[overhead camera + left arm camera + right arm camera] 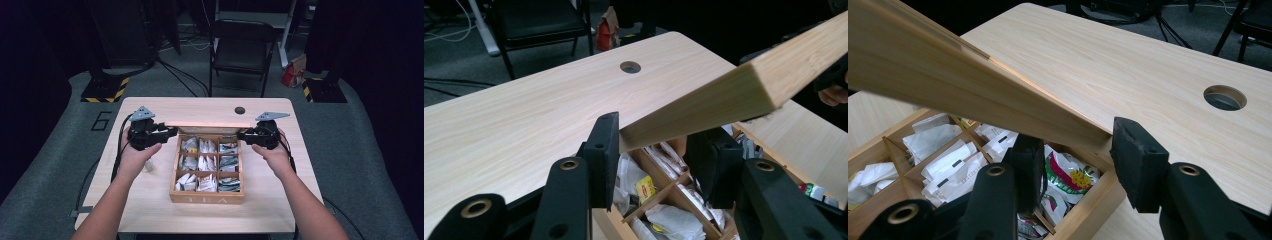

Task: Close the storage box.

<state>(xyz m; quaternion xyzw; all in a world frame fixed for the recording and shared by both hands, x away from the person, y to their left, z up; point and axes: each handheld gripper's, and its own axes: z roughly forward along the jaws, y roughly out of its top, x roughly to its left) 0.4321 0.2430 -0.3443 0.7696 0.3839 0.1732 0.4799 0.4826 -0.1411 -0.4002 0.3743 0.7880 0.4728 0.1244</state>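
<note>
Holding lid (207, 124) of wooden tea box (206, 199) raised on rear hinge edge, one gripper at each end. Left gripper (659, 150): lid's end between jaws, contact looks made on one pad; cannot confirm firm clamp. Right gripper (1080, 160): jaws straddle lid's corner, pinch appears set. Box sits mid-table (150, 190), nine compartments of tea bags (207, 162) exposed. Status: lid part-way through its swing. Remaining, by judgement: finish swing to fully open or shut, then release.

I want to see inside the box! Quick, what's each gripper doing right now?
Left gripper: closed on one end of the lid, holding it up.
Right gripper: closed on the lid's other end.
</note>
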